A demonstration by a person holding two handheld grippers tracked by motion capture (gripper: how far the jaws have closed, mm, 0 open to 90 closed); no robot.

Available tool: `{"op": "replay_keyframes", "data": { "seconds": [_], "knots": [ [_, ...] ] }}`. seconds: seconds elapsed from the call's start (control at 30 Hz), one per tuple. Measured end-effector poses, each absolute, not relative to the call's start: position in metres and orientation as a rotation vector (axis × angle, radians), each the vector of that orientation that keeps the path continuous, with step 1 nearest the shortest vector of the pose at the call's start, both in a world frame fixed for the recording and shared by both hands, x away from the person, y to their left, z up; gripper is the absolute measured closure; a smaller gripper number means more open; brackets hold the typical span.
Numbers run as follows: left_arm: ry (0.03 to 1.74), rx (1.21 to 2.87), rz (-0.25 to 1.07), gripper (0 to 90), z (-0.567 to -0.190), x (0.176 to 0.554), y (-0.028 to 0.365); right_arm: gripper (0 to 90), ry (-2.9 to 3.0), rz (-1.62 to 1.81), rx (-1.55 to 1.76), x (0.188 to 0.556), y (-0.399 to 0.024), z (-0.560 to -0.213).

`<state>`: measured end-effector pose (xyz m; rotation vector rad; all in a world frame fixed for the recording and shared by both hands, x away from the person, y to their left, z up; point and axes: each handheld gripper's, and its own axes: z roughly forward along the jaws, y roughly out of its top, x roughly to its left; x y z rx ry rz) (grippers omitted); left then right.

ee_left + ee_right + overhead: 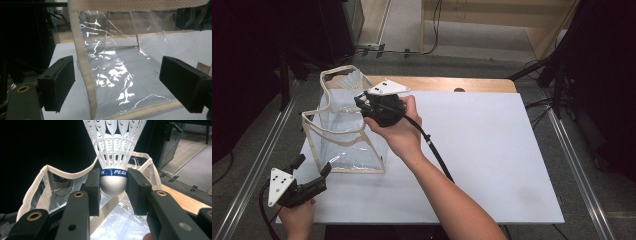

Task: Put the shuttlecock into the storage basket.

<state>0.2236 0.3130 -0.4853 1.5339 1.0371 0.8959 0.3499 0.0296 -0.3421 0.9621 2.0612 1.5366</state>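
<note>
One clear plastic bag (346, 131) with cream cloth edging stands open on the white board (492, 150); everything else is placed from it. Two grippers are in hand. The right gripper (113, 185) hangs over the bag's open mouth, its jaws closed on the rounded cork of one white shuttlecock (113, 150), feathers pointing up. The left gripper (314, 172) sits just beside the bag's near corner, jaws spread wide with nothing between the pads, apart from the bag.
</note>
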Motion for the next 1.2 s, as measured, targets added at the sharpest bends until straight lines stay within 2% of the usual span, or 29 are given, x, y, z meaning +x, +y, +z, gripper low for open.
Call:
{"op": "replay_keyframes", "data": {
  "seconds": [1.2],
  "knots": [
    [1.038,1.537,0.898,13.7,-0.4852,0.2237,0.3128,62.2,2.205,1.561,0.91,0.3457,0.0346,-0.3458]
  ]
}}
